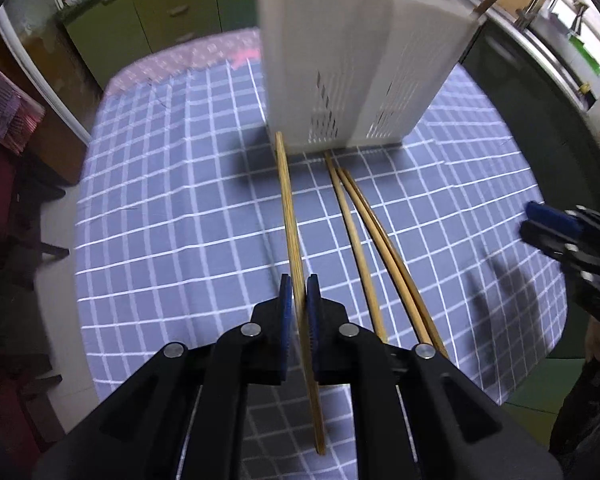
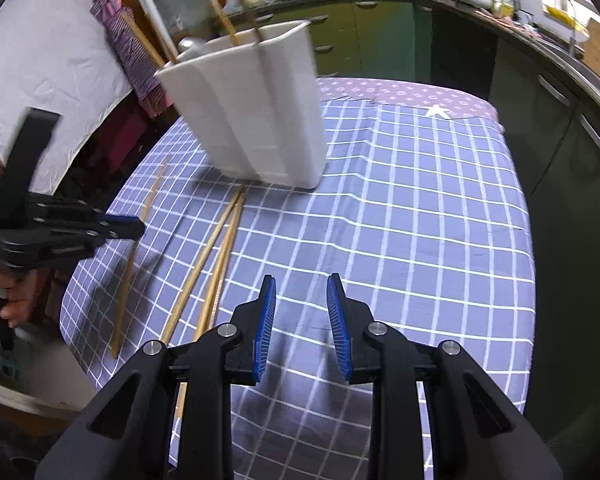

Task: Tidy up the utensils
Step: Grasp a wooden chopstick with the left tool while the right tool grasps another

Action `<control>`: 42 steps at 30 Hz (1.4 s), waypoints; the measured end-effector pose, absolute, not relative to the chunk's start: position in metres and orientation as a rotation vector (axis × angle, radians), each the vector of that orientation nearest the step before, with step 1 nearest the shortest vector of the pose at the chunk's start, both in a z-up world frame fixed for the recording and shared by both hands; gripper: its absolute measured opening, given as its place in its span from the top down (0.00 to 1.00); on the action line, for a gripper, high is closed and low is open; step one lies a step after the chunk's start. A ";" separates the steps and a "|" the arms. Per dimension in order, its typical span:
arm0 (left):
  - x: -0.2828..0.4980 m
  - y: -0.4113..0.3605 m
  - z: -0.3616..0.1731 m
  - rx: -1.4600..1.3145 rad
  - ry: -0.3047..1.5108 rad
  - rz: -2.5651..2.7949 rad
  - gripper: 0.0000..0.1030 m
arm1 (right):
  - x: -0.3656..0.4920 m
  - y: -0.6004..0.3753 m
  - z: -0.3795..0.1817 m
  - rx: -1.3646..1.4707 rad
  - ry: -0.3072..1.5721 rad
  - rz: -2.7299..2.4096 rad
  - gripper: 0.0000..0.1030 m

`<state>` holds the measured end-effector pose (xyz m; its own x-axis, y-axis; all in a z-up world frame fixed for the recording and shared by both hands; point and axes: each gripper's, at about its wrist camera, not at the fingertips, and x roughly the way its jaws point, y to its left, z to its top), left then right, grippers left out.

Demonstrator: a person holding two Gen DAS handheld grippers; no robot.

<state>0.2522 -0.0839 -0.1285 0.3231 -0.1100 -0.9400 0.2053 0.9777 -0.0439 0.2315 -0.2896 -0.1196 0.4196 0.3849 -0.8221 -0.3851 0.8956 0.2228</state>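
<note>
Our left gripper (image 1: 299,312) pinches a chopstick (image 1: 289,208) between its pads; our right gripper (image 2: 300,320) hovers beside it, jaws spread.

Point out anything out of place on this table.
Three chopsticks lie loose on the checked tablecloth in front of the white utensil holder, which already has some standing in it. The left gripper is shut on a fourth chopstick; the right gripper is open with nothing in it.

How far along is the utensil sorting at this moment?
Partly done. Several chopsticks already stand in the white holder. The left hand-held gripper is shut on one chopstick. About three loose chopsticks still lie on the checked cloth. The right hand-held gripper is open and empty.
</note>
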 end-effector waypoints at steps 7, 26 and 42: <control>0.215 -0.051 -0.087 0.071 1.089 -0.234 0.93 | 0.245 -0.245 -0.134 -0.035 1.092 0.563 0.74; 0.176 -0.024 -0.059 0.071 0.960 -0.266 0.93 | 0.289 -0.173 -0.182 -0.173 1.222 0.493 0.83; 0.172 -0.023 -0.057 0.077 0.951 -0.271 0.93 | 0.291 -0.161 -0.190 -0.236 1.231 0.436 0.84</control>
